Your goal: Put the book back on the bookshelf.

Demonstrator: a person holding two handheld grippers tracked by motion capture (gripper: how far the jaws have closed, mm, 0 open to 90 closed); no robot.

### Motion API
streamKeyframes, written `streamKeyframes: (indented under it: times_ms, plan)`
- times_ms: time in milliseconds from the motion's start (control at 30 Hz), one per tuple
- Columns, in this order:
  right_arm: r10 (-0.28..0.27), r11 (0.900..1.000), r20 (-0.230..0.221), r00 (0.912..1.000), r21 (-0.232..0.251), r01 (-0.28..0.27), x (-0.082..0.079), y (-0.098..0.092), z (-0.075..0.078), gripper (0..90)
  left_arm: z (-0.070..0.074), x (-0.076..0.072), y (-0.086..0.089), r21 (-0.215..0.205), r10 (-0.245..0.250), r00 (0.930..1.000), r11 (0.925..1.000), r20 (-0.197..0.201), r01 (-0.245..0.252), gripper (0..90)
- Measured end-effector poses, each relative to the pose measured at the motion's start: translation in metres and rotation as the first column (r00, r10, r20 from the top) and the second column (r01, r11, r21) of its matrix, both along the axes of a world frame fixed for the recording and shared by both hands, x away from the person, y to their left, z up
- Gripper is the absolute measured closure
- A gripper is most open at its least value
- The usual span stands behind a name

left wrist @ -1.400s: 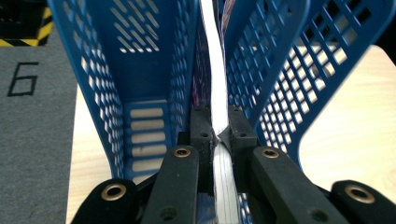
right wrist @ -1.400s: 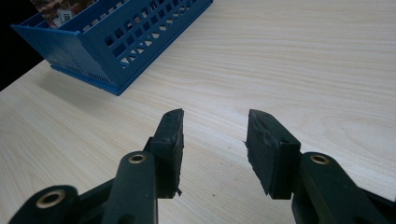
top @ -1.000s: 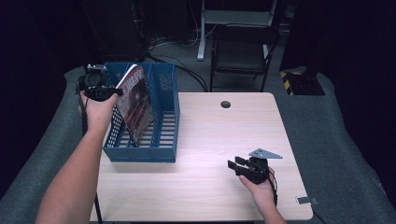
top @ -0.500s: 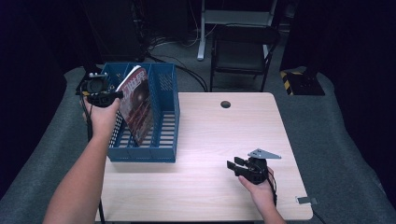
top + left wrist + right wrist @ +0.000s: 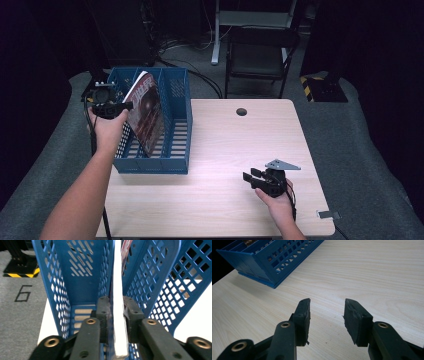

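A blue slotted file rack (image 5: 172, 125) stands on the left part of the wooden table (image 5: 235, 145). A magazine with a red cover (image 5: 146, 112) leans tilted inside one of its compartments. My left gripper (image 5: 124, 106) is shut on the magazine's upper edge at the rack's left side. In the left gripper view the magazine's white edge (image 5: 118, 315) runs between the two pads, with the rack's blue walls (image 5: 150, 285) on both sides. My right gripper (image 5: 250, 178) hovers low over the table's front right, open and holding nothing (image 5: 326, 315).
A round cable hole (image 5: 241, 111) lies in the table's far middle. A black chair (image 5: 257, 55) and desk legs stand behind the table. A yellow-black striped object (image 5: 320, 85) sits on the floor at the far right. The rack's corner (image 5: 269, 267) lies ahead-left of the right gripper.
My left gripper with the magazine has shifted slightly, the magazine staying tilted in the rack. The right gripper has barely moved.
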State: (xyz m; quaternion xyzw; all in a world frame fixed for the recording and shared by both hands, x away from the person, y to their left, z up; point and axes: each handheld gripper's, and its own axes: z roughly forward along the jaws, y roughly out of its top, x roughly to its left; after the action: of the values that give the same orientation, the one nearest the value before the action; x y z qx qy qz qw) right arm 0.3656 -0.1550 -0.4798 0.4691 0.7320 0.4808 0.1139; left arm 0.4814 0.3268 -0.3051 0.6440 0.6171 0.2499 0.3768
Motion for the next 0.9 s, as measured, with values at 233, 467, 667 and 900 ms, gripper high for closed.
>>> streamKeyframes:
  times_ms: [233, 467, 667, 900]
  plan:
    - [0.004, 1.000, 0.002, 1.0000, 0.001, -0.004, -0.0002, 0.0005, 0.0002, 56.3, 0.0001, 0.0002, 0.0004, -0.034, -0.026, 0.9996, 0.9991, -0.010, 0.025, 64.7]
    - [0.003, 1.000, 0.002, 1.0000, -0.002, -0.003, 0.0000, 0.0004, -0.0001, 56.3, 0.0017, 0.0001, -0.0022, -0.036, -0.038, 0.9992, 0.9986, -0.013, 0.037, 59.6]
    - [-0.003, 1.000, 0.001, 1.0000, 0.001, 0.003, 0.0002, 0.0004, -0.0003, 56.3, 0.0013, 0.0027, -0.0034, -0.044, -0.056, 0.9981, 0.9975, -0.024, 0.055, 54.5]
    - [0.003, 1.000, 0.005, 1.0000, -0.002, -0.003, 0.0006, 0.0003, -0.0009, 56.0, 0.0030, 0.0016, -0.0013, -0.040, -0.055, 0.9980, 0.9977, -0.031, 0.054, 50.5]
